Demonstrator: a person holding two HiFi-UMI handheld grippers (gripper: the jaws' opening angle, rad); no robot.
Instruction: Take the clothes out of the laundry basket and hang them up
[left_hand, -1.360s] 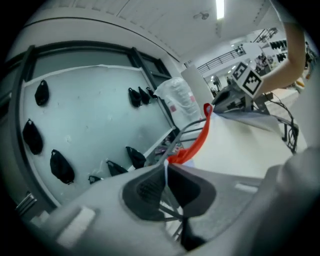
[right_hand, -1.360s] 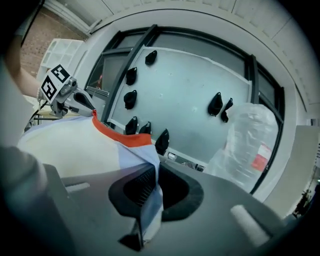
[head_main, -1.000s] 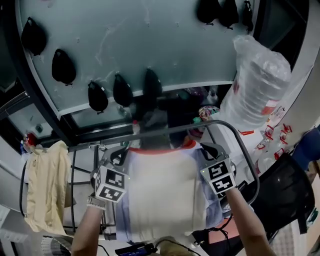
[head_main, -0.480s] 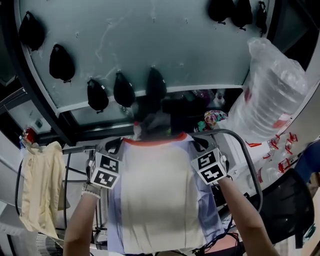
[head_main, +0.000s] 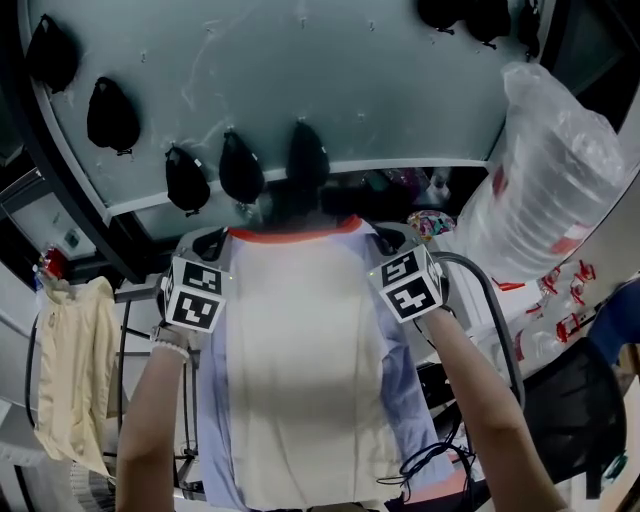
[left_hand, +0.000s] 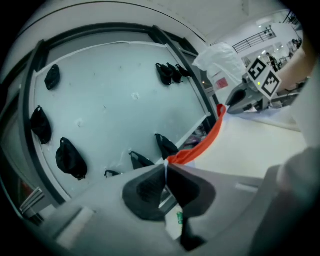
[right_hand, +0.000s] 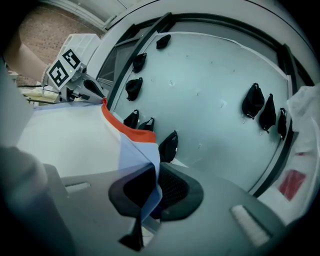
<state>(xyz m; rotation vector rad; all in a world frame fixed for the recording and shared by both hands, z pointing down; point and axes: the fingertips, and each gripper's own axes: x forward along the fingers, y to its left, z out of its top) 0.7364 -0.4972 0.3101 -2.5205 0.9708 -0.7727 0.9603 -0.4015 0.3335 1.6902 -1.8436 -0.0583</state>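
The left gripper and right gripper each have their jaws clamped on a shoulder of the shirt, which hangs spread between them — orange collar taut across. Best to hold both pinches firm and level, so neither shoulder slips.

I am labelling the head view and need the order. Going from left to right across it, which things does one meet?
yellow cloth → left gripper → shirt → right gripper → plastic bag
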